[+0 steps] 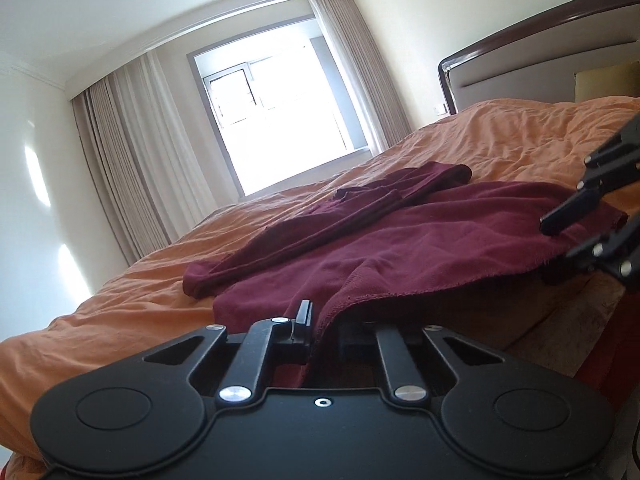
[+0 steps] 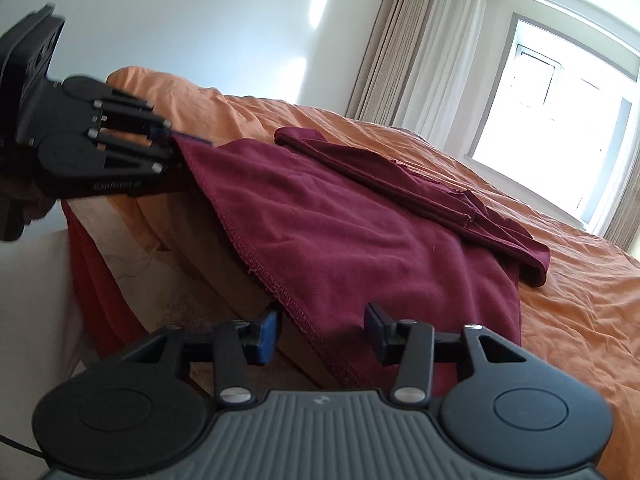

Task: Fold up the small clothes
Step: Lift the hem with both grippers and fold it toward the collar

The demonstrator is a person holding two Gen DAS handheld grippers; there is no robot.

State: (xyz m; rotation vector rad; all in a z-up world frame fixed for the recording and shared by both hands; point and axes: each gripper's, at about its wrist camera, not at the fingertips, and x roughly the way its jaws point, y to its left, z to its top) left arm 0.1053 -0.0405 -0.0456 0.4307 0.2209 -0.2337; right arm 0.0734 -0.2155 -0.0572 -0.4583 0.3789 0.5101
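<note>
1. The left gripper is seen clamped on one near corner of the dark red knit garment, apparently so that the hem can be lifted for a fold.
2. The garment is spread on the orange quilted bedspread, with its hemmed edge overhanging the near side of the bed.
3. A narrower part is laid folded across the far side of the garment.
4. The right gripper is held parted, with the hem between its blue pads but not pinched.
5. No containers are visible.
</note>
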